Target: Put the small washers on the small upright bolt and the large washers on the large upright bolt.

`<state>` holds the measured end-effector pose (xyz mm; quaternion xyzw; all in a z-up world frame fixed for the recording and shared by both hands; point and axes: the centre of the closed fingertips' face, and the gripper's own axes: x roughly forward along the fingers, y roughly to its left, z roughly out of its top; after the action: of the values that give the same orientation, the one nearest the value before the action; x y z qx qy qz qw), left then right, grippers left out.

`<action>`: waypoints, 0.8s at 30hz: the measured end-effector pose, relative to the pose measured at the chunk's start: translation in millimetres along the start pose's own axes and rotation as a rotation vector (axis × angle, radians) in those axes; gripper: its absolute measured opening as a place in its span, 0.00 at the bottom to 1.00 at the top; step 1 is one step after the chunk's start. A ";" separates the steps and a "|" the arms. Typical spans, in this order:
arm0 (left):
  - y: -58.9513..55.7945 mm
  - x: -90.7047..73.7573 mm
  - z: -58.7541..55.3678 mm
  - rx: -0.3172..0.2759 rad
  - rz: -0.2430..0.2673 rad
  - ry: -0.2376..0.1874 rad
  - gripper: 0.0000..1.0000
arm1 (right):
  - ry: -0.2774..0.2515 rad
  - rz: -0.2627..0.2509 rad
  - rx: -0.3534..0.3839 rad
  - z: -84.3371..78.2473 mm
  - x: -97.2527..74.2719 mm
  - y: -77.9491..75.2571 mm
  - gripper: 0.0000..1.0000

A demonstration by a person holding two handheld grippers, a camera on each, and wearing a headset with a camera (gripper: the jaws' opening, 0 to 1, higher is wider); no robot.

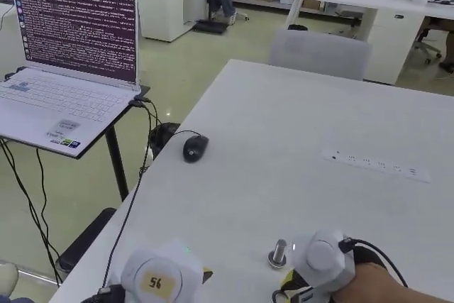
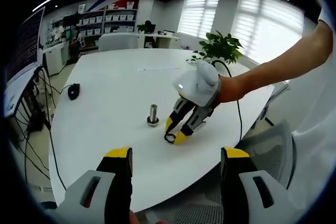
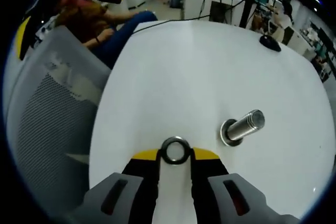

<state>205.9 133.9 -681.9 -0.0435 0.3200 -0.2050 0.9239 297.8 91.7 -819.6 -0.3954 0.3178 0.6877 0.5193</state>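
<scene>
**Washer pinched at the tips, bolt just beside**

The right tool [image 3: 174, 156] is clamped on a washer [image 3: 175, 140] at the lower centre of the right gripper view. It grips the ring by its outer edge, flat, with the hole left clear. The upright bolt [image 3: 242, 126] stands on the table [image 3: 184, 66] just to the right of it, apart from the washer.

The left tool [image 2: 177, 153] hangs with its jaws spread wide and nothing between them.

The washer looks like thin, stiff, light metal, probably slick. A grip on the rim is right for threading, but it could twist or pop out if it knocks the bolt top. I cannot tell its size class.

The table is bare around the bolt. Its edge curves down the left of the right gripper view, with a mesh chair [image 3: 58, 93] beyond it, so a dropped washer could roll off.
</scene>
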 end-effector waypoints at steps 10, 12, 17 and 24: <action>-1.7 1.1 1.9 0.005 -0.003 -0.002 0.68 | 0.042 0.021 0.004 -3.6 5.8 0.6 0.24; -1.7 0.4 0.8 0.004 -0.002 0.001 0.68 | 0.049 0.038 -0.070 -3.3 3.9 1.9 0.24; -1.7 -1.2 -1.9 0.000 0.000 0.005 0.68 | 0.109 0.088 -0.248 -8.5 0.7 3.6 0.28; -1.5 -0.7 -0.1 0.003 0.000 0.007 0.68 | 0.165 0.132 -0.457 -7.9 7.9 -1.5 0.28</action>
<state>204.7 132.8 -681.3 -0.0416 0.3228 -0.2058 0.9229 299.8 89.1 -830.4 -0.5358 0.2204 0.7396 0.3425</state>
